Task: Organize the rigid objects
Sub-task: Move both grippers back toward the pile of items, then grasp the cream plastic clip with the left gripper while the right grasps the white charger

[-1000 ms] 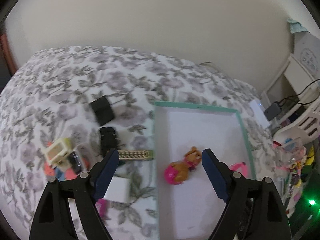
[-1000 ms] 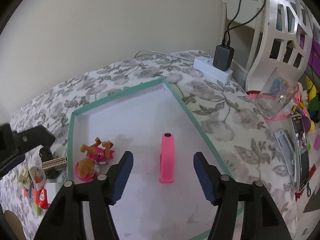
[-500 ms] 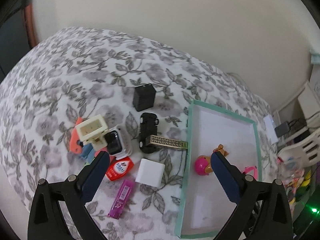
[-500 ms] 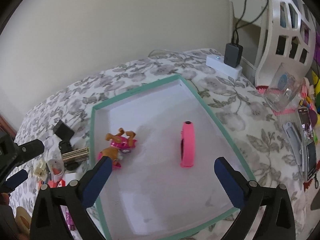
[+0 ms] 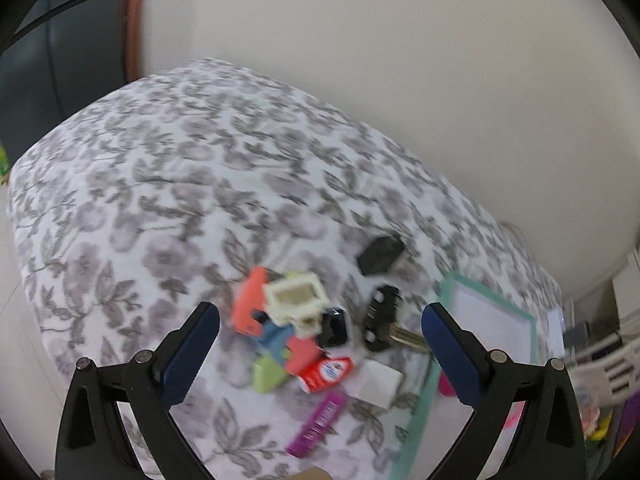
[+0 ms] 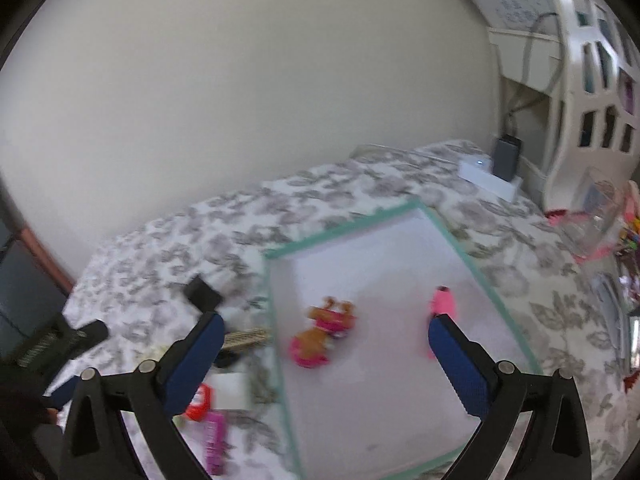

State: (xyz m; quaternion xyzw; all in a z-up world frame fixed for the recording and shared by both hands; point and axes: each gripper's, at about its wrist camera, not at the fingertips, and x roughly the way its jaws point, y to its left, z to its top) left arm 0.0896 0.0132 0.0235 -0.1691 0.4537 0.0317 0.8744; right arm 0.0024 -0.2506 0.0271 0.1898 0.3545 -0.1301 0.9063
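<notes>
Landmark: green-rimmed tray (image 6: pixel 460 240) with a white floor, lying on the floral bedsheet (image 5: pixel 160 184).
Left gripper (image 5: pixel 320 340): jaws spread wide, nothing between the pads; it hangs above the loose pile outside the tray's left rim.
Right gripper (image 6: pixel 324 340): jaws just opened to full width, nothing clamped; it hangs over the tray's near half.
In tray: toy dog figure (image 6: pixel 324 332) near the left rim; pink wristband (image 6: pixel 442 300) toward the right rim, apart from the dog.
Outside tray, left of rim: cream block (image 5: pixel 296 300) on top of an orange piece (image 5: pixel 250 308); black toy car (image 5: pixel 380 316) nearest the rim; white cube (image 5: pixel 378 384); purple bar (image 5: pixel 318 424); black box (image 5: pixel 380 256) farther back.
Image quality: both views motion-blurred; small labels unreadable.
</notes>
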